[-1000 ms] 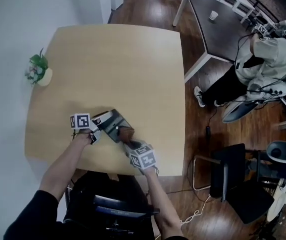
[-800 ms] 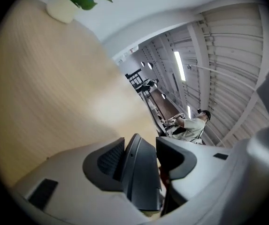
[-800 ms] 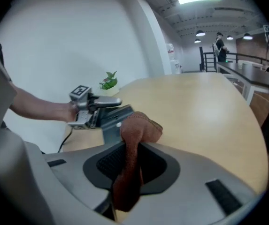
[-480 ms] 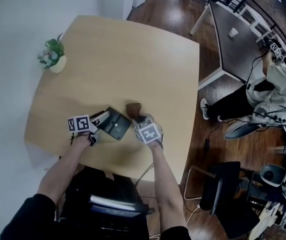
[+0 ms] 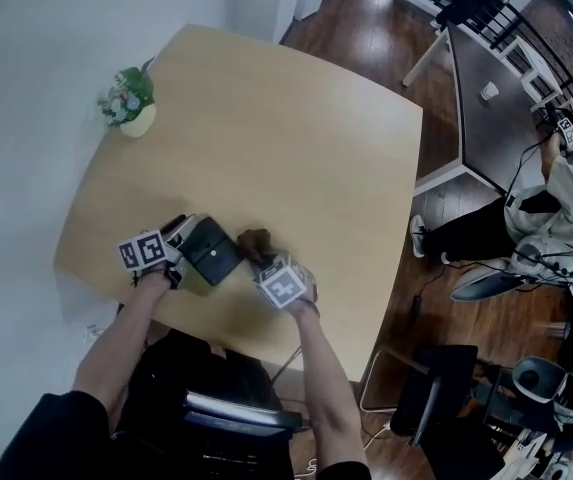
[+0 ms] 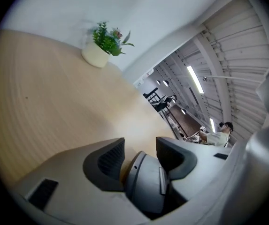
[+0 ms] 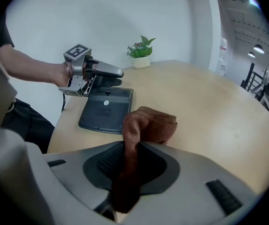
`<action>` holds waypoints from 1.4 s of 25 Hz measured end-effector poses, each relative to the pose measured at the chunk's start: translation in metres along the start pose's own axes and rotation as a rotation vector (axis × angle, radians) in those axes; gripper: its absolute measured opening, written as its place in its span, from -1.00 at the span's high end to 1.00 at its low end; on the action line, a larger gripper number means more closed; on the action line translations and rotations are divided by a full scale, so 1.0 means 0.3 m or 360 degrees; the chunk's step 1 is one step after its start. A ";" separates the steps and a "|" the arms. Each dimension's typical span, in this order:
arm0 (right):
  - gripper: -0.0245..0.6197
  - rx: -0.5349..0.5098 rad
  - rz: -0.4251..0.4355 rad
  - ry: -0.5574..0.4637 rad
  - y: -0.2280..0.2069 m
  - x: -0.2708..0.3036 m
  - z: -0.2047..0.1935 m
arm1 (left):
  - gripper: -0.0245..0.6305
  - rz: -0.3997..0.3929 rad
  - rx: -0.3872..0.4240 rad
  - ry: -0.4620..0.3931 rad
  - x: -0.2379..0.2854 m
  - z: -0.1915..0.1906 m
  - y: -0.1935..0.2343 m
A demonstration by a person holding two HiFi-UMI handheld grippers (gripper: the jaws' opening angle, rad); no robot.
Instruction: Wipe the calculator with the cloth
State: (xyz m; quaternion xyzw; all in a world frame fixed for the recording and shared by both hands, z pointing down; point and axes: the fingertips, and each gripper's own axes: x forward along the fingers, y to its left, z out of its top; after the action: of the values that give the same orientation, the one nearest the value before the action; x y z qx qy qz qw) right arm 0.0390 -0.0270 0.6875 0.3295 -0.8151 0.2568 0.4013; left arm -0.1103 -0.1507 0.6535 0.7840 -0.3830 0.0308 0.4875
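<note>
Head view: we see the calculator (image 5: pixel 212 251) close to the near edge of the desk (image 5: pixel 296 148), set between the two tongs. The left tongs (image 5: pixel 180 231) pinch its left end. In the left gripper view, its grey body fills the gap between the dark pads, which are partly spread to hold it. From the right gripper view it shows a dark, plain face with one pale dot. It seems to rest flat on the desk, though the angle leaves us unsure. The right tongs (image 7: pixel 134 161) are pressed onto a brown cloth (image 7: pixel 148 125), whose bunched top stands above them, just beside the calculator's right edge. A potted plant (image 5: pixel 131 103) stands at the far left corner, well apart.
</note>
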 end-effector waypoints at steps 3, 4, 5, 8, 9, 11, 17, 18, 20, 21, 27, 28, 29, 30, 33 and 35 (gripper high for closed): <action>0.67 -0.0023 -0.0041 -0.0002 0.011 -0.010 0.019 | 0.31 -0.0022 -0.0024 0.0051 -0.045 -0.025 0.036; 0.67 -0.0036 -0.0088 -0.0017 -0.004 -0.009 0.038 | 0.32 -0.0056 -0.0013 0.0096 -0.042 -0.037 0.030; 0.67 -0.0055 -0.0142 -0.0032 -0.023 -0.004 0.059 | 0.32 -0.0105 0.0011 0.0156 -0.032 -0.053 0.013; 0.67 -0.0125 -0.0212 0.0000 -0.043 0.026 0.094 | 0.32 -0.0229 0.0185 0.0372 0.020 -0.120 -0.064; 0.67 -0.0154 -0.0206 0.0034 -0.035 0.036 0.091 | 0.32 -0.0229 0.0269 0.0410 0.043 -0.130 -0.080; 0.69 -0.0202 -0.0193 0.0105 -0.004 0.046 0.064 | 0.32 -0.0192 0.0437 0.0398 0.091 -0.112 -0.096; 0.69 -0.0024 -0.0166 0.0162 0.129 0.010 -0.021 | 0.32 -0.0263 0.0627 0.0283 0.217 -0.046 -0.162; 0.69 0.0036 -0.0149 0.0155 0.150 0.003 -0.028 | 0.31 -0.0283 0.0639 0.0265 0.235 -0.039 -0.175; 0.69 0.0117 -0.0099 0.0145 0.201 0.001 -0.040 | 0.31 -0.0327 0.0647 0.0219 0.264 -0.025 -0.198; 0.69 0.0131 -0.0068 0.0143 0.229 0.004 -0.045 | 0.31 -0.0343 0.0644 0.0190 0.274 -0.013 -0.206; 0.69 0.0356 -0.0048 -0.0086 0.187 -0.097 0.003 | 0.34 -0.0251 0.0544 0.0113 0.132 0.078 -0.184; 0.69 0.0355 -0.0074 -0.0169 0.145 -0.131 0.038 | 0.41 -0.0256 0.0524 0.0162 0.075 0.048 -0.185; 0.69 0.0308 -0.0083 -0.0254 0.109 -0.159 0.085 | 0.46 -0.0274 0.0514 0.0233 0.017 -0.004 -0.192; 0.69 0.0219 -0.0070 -0.0327 0.086 -0.179 0.142 | 0.49 -0.0293 0.0516 0.0320 -0.037 -0.070 -0.200; 0.69 -0.0130 0.0076 -0.0393 0.090 -0.152 0.302 | 0.56 -0.0312 0.0582 0.0598 -0.120 -0.281 -0.204; 0.69 -0.0298 0.0224 -0.0280 0.128 -0.065 0.344 | 0.56 -0.0286 0.0646 0.0744 -0.117 -0.381 -0.190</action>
State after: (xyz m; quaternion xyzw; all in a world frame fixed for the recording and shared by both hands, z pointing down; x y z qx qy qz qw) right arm -0.0307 -0.0659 0.6091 0.2539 -0.8887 0.1772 0.3382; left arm -0.0620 -0.0274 0.6562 0.8676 -0.1759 0.2425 0.3968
